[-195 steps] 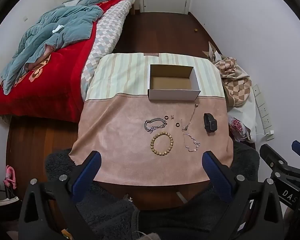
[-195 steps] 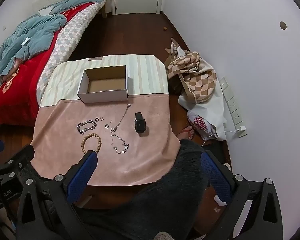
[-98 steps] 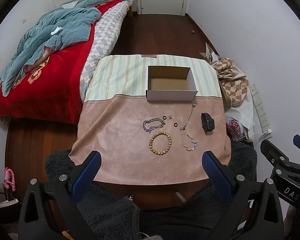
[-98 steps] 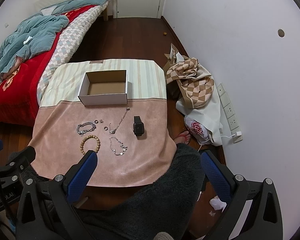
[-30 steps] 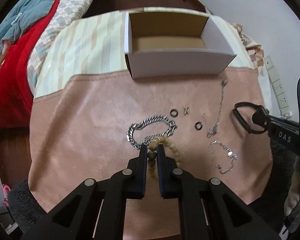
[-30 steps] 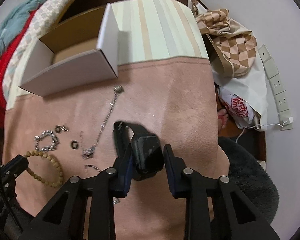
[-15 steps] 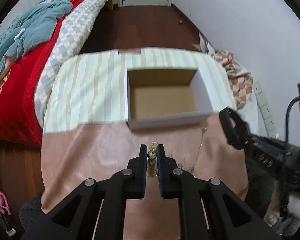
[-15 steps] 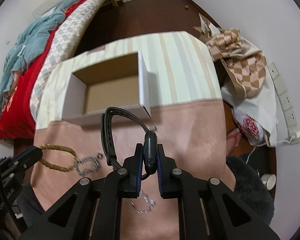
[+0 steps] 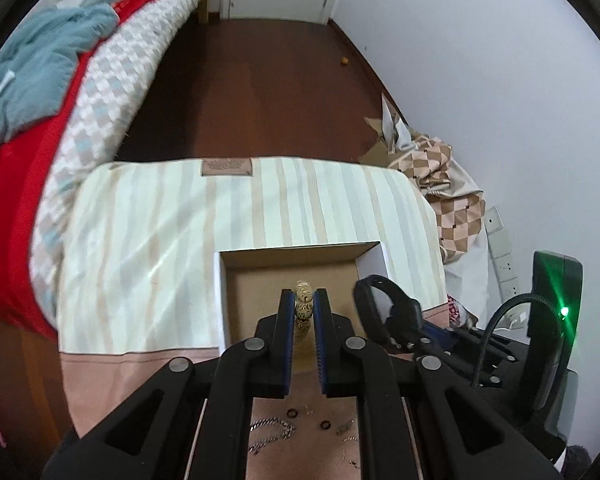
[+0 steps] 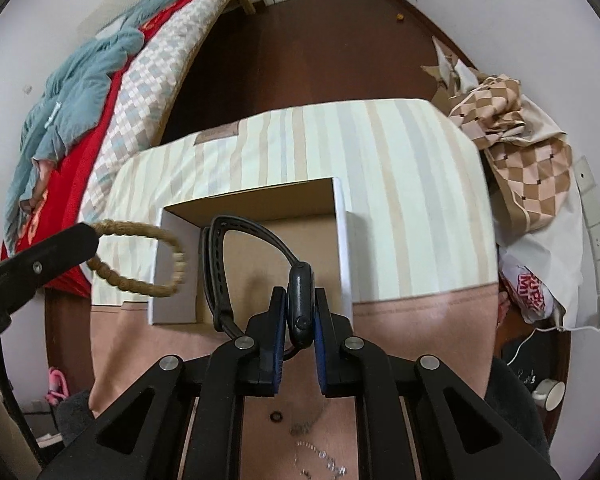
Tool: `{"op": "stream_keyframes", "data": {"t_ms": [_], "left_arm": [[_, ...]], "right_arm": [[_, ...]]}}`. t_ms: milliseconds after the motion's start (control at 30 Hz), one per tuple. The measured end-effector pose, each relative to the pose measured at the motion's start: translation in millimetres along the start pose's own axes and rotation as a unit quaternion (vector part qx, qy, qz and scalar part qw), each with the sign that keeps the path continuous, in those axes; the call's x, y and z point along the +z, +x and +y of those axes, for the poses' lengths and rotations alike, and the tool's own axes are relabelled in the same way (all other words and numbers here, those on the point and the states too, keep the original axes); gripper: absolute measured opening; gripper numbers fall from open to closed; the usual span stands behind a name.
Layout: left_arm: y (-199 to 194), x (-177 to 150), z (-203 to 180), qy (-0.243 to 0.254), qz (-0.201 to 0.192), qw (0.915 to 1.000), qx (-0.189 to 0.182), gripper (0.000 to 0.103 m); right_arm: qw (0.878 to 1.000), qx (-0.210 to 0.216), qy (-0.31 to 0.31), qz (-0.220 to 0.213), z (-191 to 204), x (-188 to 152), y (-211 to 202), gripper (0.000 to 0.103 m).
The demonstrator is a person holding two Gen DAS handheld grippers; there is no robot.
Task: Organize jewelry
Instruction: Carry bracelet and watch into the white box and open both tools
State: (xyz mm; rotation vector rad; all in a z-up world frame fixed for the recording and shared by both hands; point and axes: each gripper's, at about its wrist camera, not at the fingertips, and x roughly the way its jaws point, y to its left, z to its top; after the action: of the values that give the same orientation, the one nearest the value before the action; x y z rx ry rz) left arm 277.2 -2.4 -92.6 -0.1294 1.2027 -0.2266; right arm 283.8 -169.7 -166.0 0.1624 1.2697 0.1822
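A table draped in striped and pink cloth stood beside a bed with red bedding. On it sat an open cardboard box, its floor bare. Above it, the left gripper pinched a beaded bracelet; the right gripper clamped a black watch. A chain and rings lay on the pink cloth.

Partly readable red lettering on white plastic bag, nothing else legible

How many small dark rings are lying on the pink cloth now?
2, both near the silver chain: one ring beside it, another ring further right. The grippers may hide more.
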Motion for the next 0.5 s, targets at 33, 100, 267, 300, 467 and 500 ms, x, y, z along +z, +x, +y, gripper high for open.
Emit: {"op": "stream_keyframes", "data": {"t_ms": [33, 100, 267, 300, 467, 500], "left_arm": [[8, 3, 3, -0.004, 0.008, 1.0, -0.001, 0.007], [19, 7, 9, -0.015, 0.022, 0.9996, -0.004, 0.008], [31, 10, 16, -0.034, 0.038, 0.9987, -0.006, 0.018], [30, 10, 16, -0.031, 0.036, 0.9989, -0.001, 0.034], [15, 5, 19, -0.028, 0.003, 0.9989, 0.038, 0.071], [11, 3, 21, -0.028, -0.003, 0.9985, 0.047, 0.074]], "right_arm": [[1.0, -0.003, -0.003, 0.005, 1, 4, 7, 0.013], [1.0, -0.007, -0.009, 0.012, 3, 9, 19, 0.013], [0.999, -0.003, -0.009, 0.037, 2, 16, 40, 0.03], [0.999, -0.006, -0.006, 0.035, 1, 16, 40, 0.048], [1.0, -0.017, -0.014, 0.009, 4, 11, 24, 0.065], [1.0, -0.022, -0.017, 0.005, 5, 9, 21, 0.073]]}}
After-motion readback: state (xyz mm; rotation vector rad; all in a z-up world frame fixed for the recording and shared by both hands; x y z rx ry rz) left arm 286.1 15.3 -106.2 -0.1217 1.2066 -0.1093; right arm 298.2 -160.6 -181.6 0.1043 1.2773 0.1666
